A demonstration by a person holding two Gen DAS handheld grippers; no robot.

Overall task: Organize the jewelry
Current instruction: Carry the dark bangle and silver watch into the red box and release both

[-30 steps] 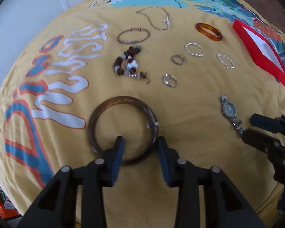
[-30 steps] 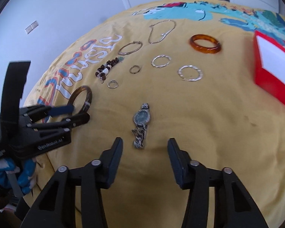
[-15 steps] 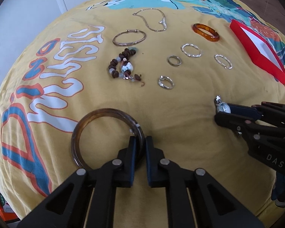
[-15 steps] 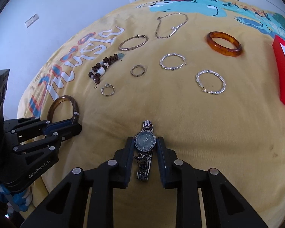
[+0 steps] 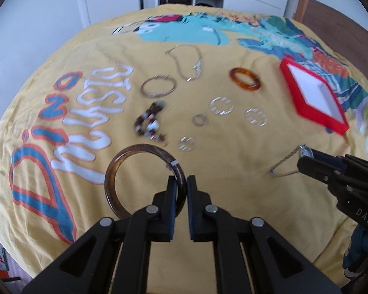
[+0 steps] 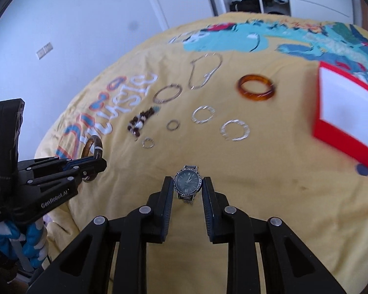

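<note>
I have the left gripper [image 5: 181, 183] clamped on the rim of the dark bangle [image 5: 125, 161], which stands tilted up off the yellow bedspread [image 5: 233, 171]. The jaws pinch the near right part of the ring, close to a pale band on it. It looks rigid and light, so a narrow pinch across the rim should carry it, but the polished surface may let it swing in the grip; I would keep it low and move slowly.

The right gripper [image 6: 187, 186] has its jaws closed on the watch [image 6: 187, 182], squeezing the case from both sides with the dial facing the camera. In the left view the metal strap trails down from it to the bedspread. The case is hard and the best place to hold; the strap is limp and will dangle and snag, and the glass is the fragile part.

The red box [image 5: 314, 93] with a white lining lies open, well apart to the right, and I judge it the likely home for both pieces. Still lying on the bedspread are the amber bangle [image 5: 244, 82], a chain [image 5: 187, 65], a thin bangle [image 5: 158, 88], a bead bracelet [image 5: 149, 122] and four silver hoops, among them one [image 5: 187, 143] just beyond the dark bangle.
</note>
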